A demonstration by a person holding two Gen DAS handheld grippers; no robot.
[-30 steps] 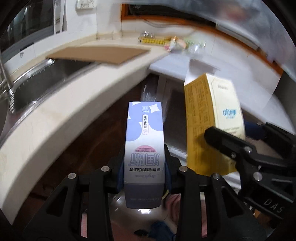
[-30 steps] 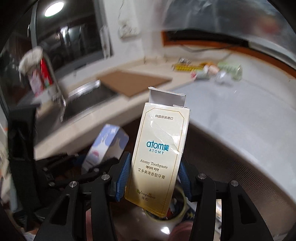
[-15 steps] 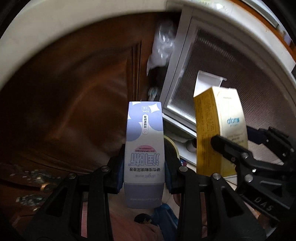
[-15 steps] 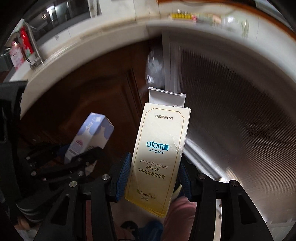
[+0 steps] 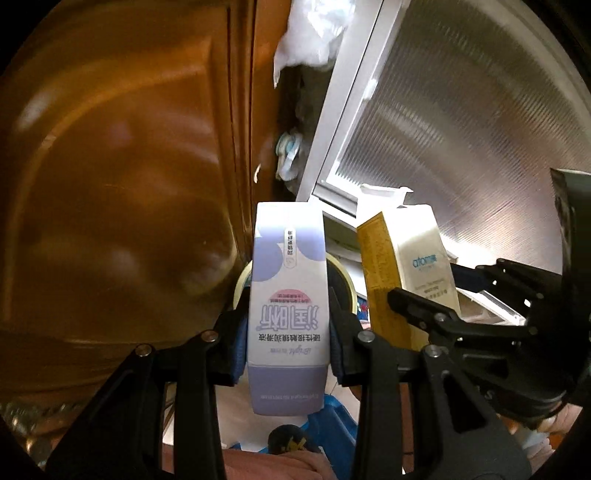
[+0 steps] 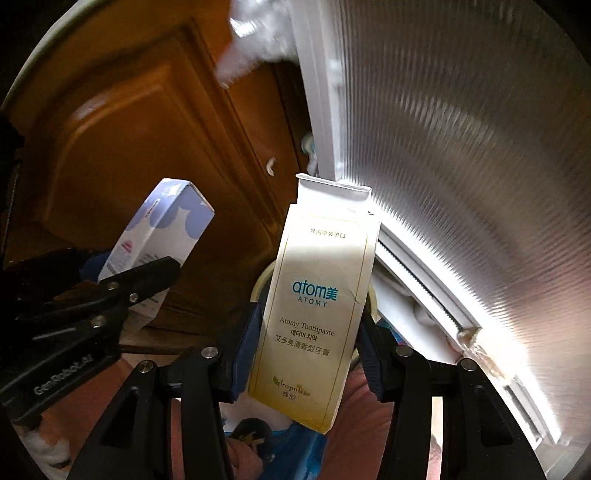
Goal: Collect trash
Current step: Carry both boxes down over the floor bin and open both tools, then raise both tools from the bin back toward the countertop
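Note:
My left gripper (image 5: 288,325) points steeply down and is shut on a white-and-lilac carton (image 5: 288,280) that stands upright between its blue pads. The right gripper (image 6: 310,332) is shut on a cream Atomy toothpaste box (image 6: 317,295) with its top flap open. The two hang side by side. In the left wrist view the toothpaste box (image 5: 406,266) and the right gripper (image 5: 443,284) are at the right. In the right wrist view the lilac carton (image 6: 166,221) and the left gripper (image 6: 129,266) are at the left. A round pale rim (image 5: 240,284) shows just below both cartons; what lies inside it is hidden.
A brown wooden cabinet door (image 5: 129,166) fills the left. A white-framed ribbed panel (image 5: 461,129) fills the right. Crumpled clear plastic (image 5: 314,33) sits in the dark gap between them. Pink fabric and something blue (image 6: 295,435) lie at the bottom edge.
Both grippers have sunk from counter height to low in front of the cabinet door and tipped further down. Counter and sink have left the view. Each still holds its carton.

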